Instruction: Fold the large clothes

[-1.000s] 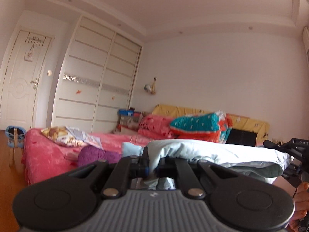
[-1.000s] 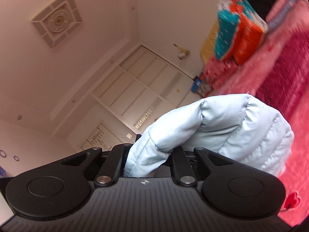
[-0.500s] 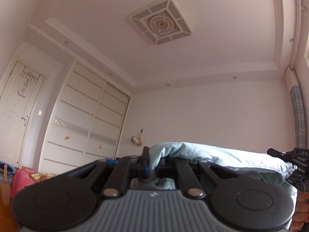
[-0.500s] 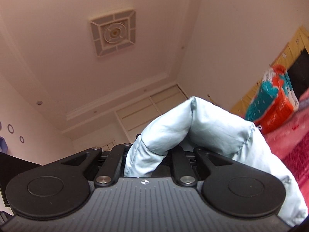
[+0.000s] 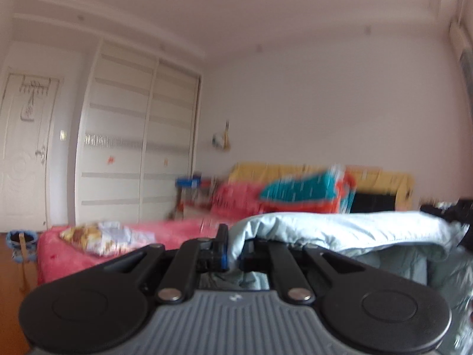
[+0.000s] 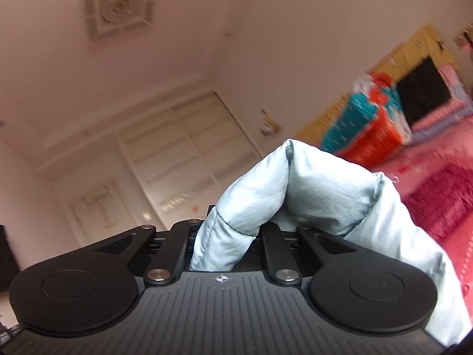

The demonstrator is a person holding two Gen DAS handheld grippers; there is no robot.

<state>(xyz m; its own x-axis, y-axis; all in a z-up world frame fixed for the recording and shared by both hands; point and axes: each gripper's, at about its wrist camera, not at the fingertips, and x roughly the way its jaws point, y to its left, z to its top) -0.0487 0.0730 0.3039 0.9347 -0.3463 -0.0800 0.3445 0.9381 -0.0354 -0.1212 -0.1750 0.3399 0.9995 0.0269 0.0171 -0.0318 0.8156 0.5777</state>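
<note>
Inspecting from the left, I find my left gripper [image 5: 233, 254] clamped on an edge of the pale blue quilted jacket [image 5: 340, 230], which drapes away to the right of the jaws above the pink bed [image 5: 165, 233] ahead of them. My right gripper [image 6: 224, 251] is likewise closed on a bunched, padded fold of the same jacket [image 6: 298, 198], which bulges up over and to the right of its jaws. I judge the garment light, soft, puffy and somewhat slippery; stitched seams and hem edges offer the surest hold, as loose padding may creep out.

pale blue quilted jacket [image 6: 319, 195], pink bedspread [image 5: 177, 232]
</note>
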